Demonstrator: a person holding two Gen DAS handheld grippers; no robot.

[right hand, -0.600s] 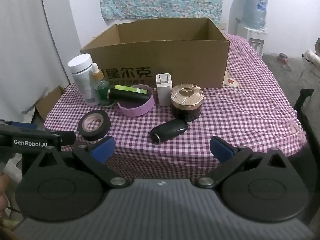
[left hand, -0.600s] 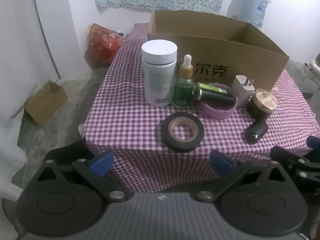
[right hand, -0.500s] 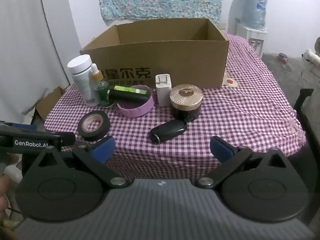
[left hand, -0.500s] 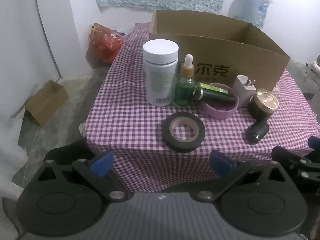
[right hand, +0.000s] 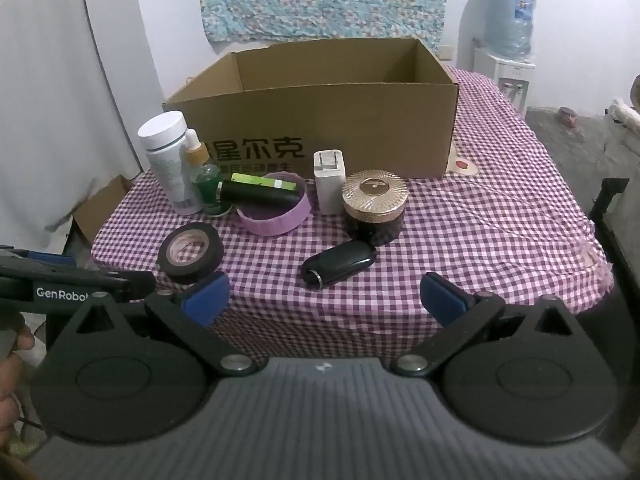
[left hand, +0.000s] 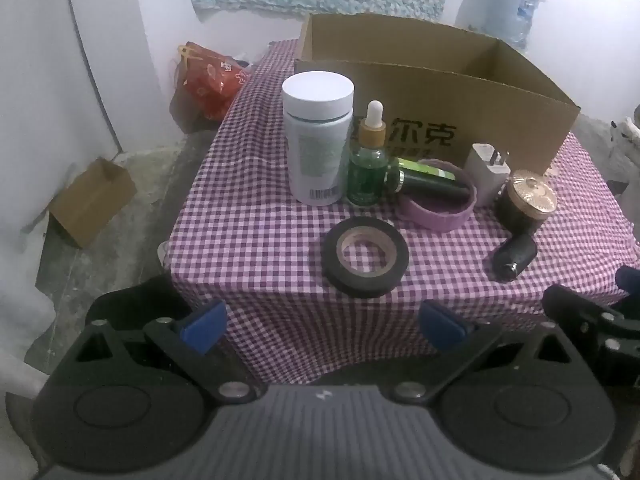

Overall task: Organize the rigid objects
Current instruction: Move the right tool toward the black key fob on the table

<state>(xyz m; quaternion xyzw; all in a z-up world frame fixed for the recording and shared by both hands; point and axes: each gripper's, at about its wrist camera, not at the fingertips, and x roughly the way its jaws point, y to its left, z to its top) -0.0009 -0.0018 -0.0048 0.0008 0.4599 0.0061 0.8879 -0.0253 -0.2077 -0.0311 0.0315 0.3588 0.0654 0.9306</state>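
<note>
Both grippers are just hanging there, tilted downward, nothing between the pads; left gripper has its blue-tipped jaws spread as wide as they go; right gripper same deal, wide apart and empty; a bit of the person's hand shows at the left edge of the right wrist view.
</note>
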